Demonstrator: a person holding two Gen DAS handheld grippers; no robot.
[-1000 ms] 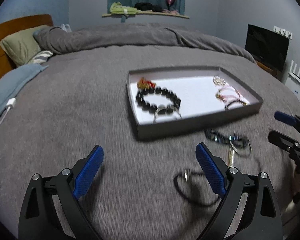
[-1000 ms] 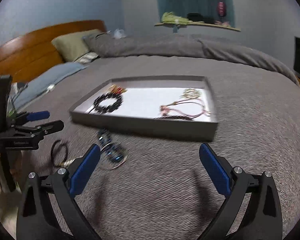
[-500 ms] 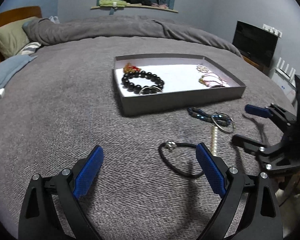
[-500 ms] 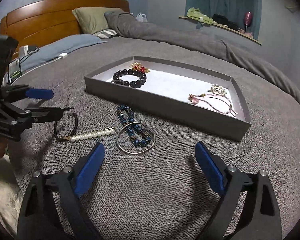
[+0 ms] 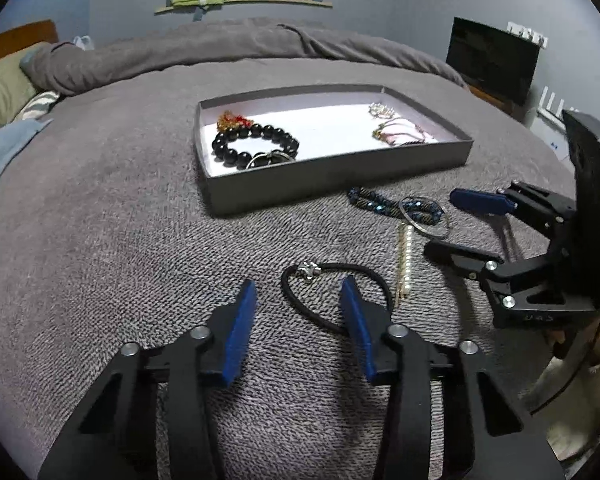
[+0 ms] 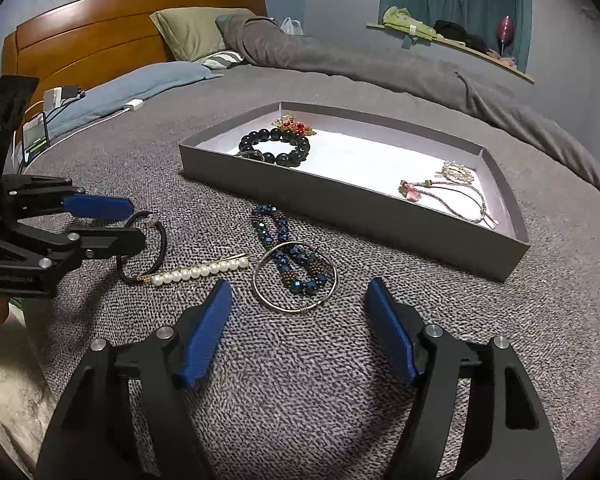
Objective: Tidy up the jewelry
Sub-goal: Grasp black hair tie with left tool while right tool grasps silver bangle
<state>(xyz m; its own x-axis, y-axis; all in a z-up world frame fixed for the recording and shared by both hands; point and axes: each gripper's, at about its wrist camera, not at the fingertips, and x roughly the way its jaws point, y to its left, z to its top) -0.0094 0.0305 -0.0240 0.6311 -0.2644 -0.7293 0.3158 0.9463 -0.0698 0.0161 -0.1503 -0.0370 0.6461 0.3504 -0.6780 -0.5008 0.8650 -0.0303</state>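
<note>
A grey tray [image 5: 332, 184] [image 6: 352, 204] lies on the grey bedspread and holds a black bead bracelet [image 5: 256, 146], a red-gold piece and pink cord pieces [image 6: 444, 196]. In front of it lie a blue bead bracelet [image 6: 288, 256], a silver bangle [image 6: 296, 280], a pearl hair clip [image 6: 200, 272] and a black hair tie [image 5: 332, 300]. My left gripper [image 5: 300, 316] is open and empty, low over the hair tie's near side. My right gripper [image 6: 300, 320] is open and empty just before the bangle.
Pillows and a wooden headboard [image 6: 100, 36] stand at the bed's far end. A rolled grey duvet [image 5: 220, 52] lies behind the tray. A charger, cable and phone [image 6: 56, 100] lie at the bed's left edge. A dark screen [image 5: 492, 60] stands at the right.
Both grippers have come lower and closer to the loose jewelry. Both pairs of jaws have narrowed but stay open. The jewelry has not moved.
</note>
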